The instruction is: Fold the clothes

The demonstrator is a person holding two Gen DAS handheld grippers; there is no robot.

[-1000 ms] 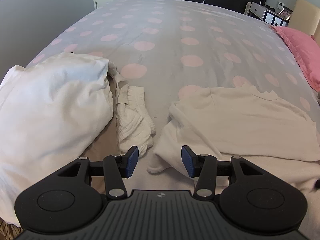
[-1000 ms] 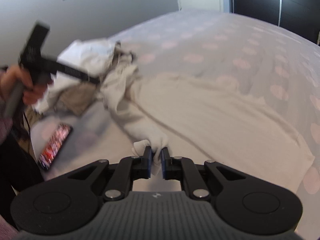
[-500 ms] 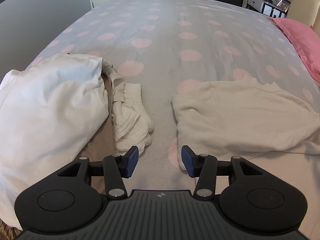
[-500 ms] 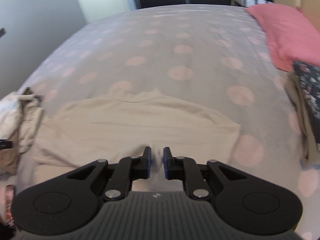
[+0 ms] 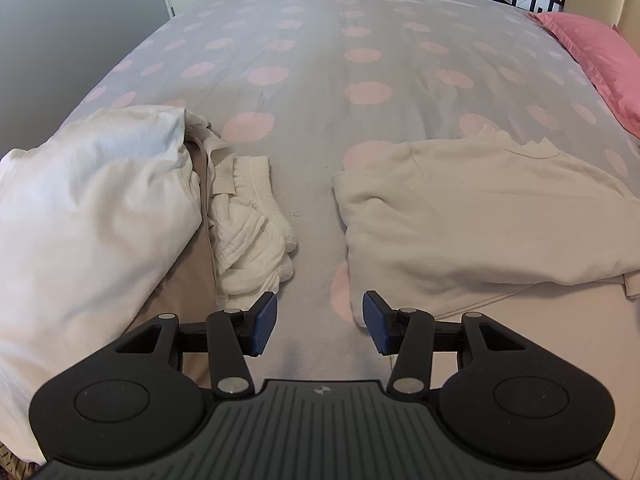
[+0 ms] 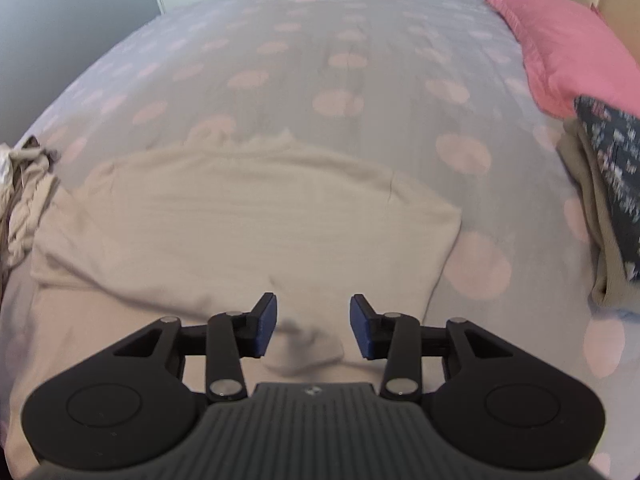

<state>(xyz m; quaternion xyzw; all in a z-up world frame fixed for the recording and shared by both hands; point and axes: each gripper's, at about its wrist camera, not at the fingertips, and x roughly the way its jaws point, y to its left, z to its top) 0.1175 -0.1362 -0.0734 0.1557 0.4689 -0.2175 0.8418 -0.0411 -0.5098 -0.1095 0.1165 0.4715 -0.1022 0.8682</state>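
Right wrist view showed our right gripper (image 6: 313,326), jaws opening, letting go the cream top (image 6: 248,220) at the bed's (image 6: 280,60) near edge; the released sleeve could spring unfolded. Left gripper (image 5: 319,329) hung open, empty.

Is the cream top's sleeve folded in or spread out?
Folded in: the cream top lies as a compact block, its sleeve doubled across the front.

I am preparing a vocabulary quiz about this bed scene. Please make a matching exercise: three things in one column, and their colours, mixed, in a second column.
Things:
1. pillow
2. folded sweater
3. gripper pads

Colours:
A. blue
B. pink
C. cream

Pairs: 1-B, 2-C, 3-A
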